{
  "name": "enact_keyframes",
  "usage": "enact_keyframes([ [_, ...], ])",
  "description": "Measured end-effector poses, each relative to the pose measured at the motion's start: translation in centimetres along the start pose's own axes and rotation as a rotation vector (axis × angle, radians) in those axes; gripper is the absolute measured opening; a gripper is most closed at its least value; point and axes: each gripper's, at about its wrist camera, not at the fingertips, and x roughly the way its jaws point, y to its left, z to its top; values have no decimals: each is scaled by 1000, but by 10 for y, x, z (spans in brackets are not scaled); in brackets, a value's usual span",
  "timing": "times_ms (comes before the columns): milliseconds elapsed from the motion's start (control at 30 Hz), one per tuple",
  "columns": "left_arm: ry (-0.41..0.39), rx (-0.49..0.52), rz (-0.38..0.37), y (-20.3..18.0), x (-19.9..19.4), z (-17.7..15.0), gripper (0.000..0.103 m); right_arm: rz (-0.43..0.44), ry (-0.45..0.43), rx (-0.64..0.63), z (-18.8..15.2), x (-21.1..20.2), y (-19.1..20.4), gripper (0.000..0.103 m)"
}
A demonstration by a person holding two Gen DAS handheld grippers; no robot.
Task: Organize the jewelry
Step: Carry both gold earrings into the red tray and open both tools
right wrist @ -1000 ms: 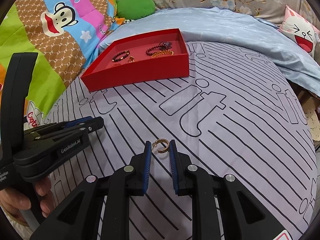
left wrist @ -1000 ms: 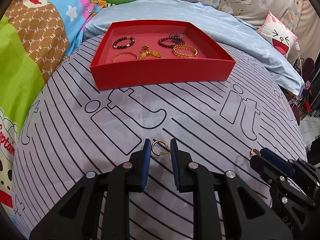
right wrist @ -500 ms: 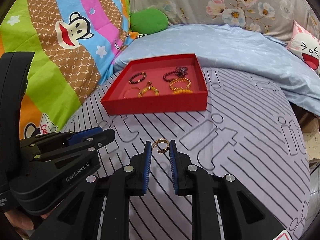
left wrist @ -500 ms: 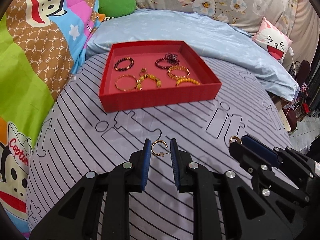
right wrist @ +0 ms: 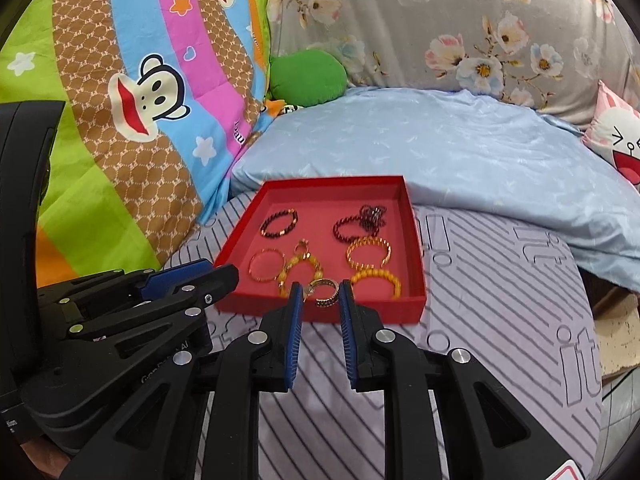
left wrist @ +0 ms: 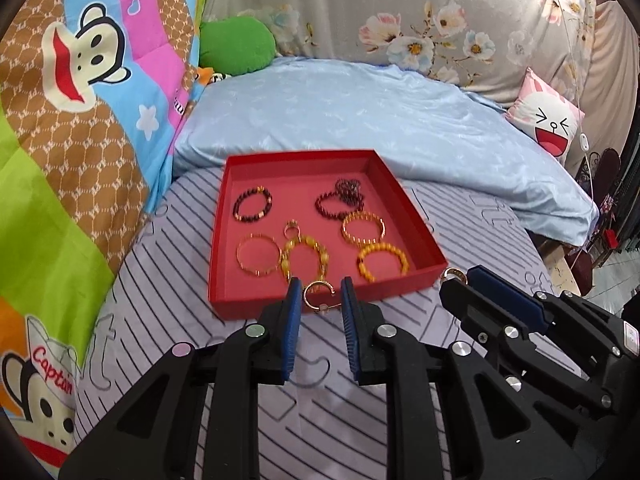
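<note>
My left gripper is shut on a thin gold hoop earring, held in the air just in front of the red tray. My right gripper is shut on a gold ring with dark stones, also level with the tray's front wall. The tray holds several bracelets: a dark beaded one, a gold bangle and a yellow beaded one among them. Each gripper shows in the other's view: the right gripper with its ring, the left gripper from the side.
The tray lies on a grey striped bedspread. Behind it is a pale blue quilt. A monkey-print blanket rises on the left, a green cushion sits at the back, and a pink cartoon pillow at the right.
Both grippers have risen off the bedspread with the earring and the ring still pinched, and have come closer to the tray. More of the tray's inside now shows.
</note>
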Motion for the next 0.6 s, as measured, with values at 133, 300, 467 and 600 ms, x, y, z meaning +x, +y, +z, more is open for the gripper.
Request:
enact_keyframes([
  [133, -20, 5, 10, 3, 13, 21, 19, -15, -12, -12, 19, 15, -4, 17],
  [300, -31, 0, 31, 9, 36, 45, 19, -32, -14, -21, 42, 41, -10, 17],
  [467, -27, -13, 47, 16, 61, 64, 19, -38, -7, -14, 59, 68, -18, 17],
  [600, -17, -21, 66, 22, 84, 76, 19, -45, 9, -11, 69, 94, -22, 17],
])
